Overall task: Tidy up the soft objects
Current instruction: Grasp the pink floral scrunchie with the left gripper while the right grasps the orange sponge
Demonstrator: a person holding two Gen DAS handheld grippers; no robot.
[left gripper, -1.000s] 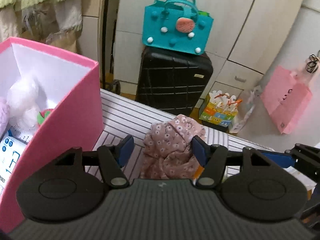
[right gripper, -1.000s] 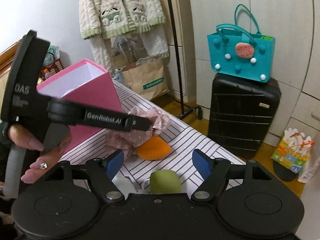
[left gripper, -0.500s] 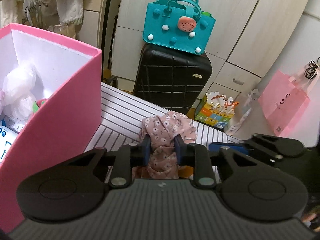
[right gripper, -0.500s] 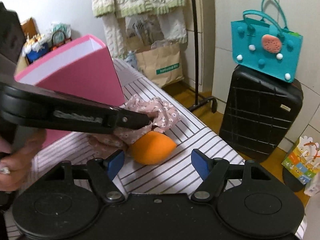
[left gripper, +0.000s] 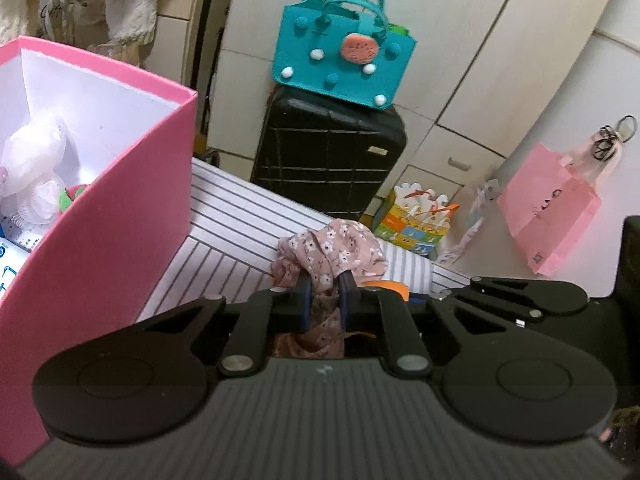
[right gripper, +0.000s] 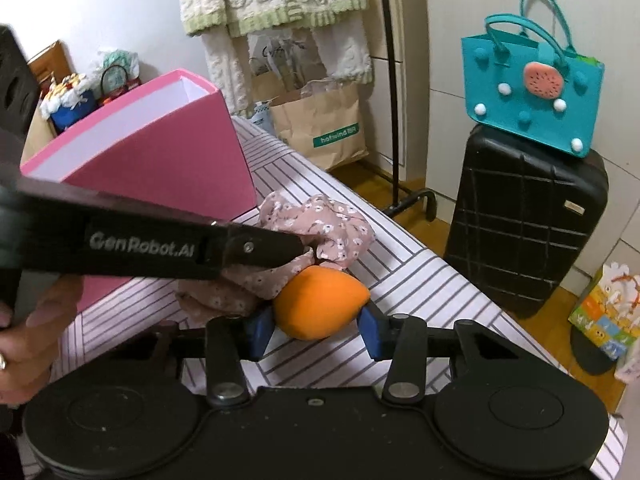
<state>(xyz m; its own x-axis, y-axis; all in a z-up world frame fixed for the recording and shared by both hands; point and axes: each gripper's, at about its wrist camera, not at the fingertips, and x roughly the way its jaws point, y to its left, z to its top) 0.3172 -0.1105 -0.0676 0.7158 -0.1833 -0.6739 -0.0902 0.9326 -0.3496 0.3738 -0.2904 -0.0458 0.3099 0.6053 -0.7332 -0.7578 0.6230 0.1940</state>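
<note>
Your left gripper is clenched on the crumpled pink floral fabric bundle, its blue pads pinching a fold of the cloth between them; the bundle lies on the white tabletop with grey stripes, just beside the open pink cardboard box with a white inside; that box holds a white plush thing and something green and red, too hidden to name. Your right gripper is closing its jaws around the orange teardrop-shaped soft sponge; the sponge sits between the blue pads and both seem to touch its sides; it rests on the striped top against the floral fabric. Beyond the table stands a black hard-shell suitcase with a teal felt handbag on top; your hand holds the left tool's handle at the left edge of the right view.
</note>
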